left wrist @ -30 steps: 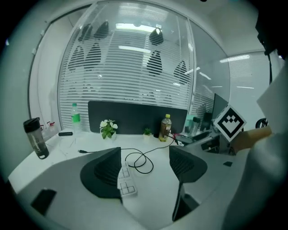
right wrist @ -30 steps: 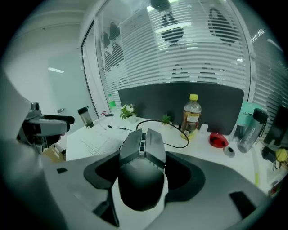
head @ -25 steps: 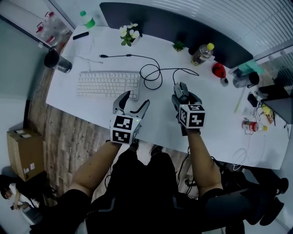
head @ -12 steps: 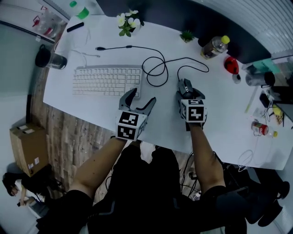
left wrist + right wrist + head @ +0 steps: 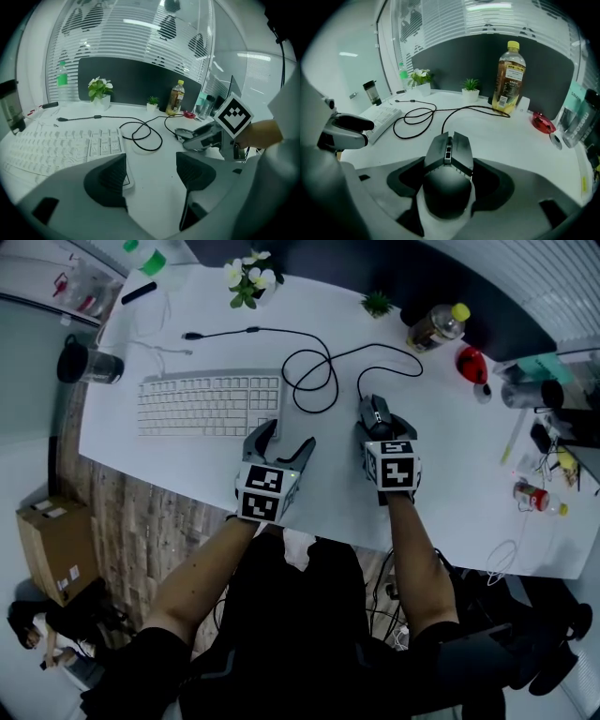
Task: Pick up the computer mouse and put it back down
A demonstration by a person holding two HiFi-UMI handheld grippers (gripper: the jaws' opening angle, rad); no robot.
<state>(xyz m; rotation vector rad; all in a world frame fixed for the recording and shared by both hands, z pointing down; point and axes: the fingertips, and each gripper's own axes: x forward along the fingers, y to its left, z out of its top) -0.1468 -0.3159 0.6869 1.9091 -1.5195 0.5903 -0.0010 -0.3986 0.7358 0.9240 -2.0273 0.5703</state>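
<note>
Putting back the dark grey plastic computer mouse [image 5: 448, 161], clenched in right tool [image 5: 379, 426], onto white counter [image 5: 450, 474]; left tool [image 5: 150, 173] released, empty. Next: unclench gently, then withdraw upward.

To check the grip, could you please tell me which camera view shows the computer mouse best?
The right gripper view: the computer mouse fills the middle, seen from above, between the jaws of the right tool. The head view shows only its front beyond that tool; the left gripper view shows just its nose, side-on.
</note>
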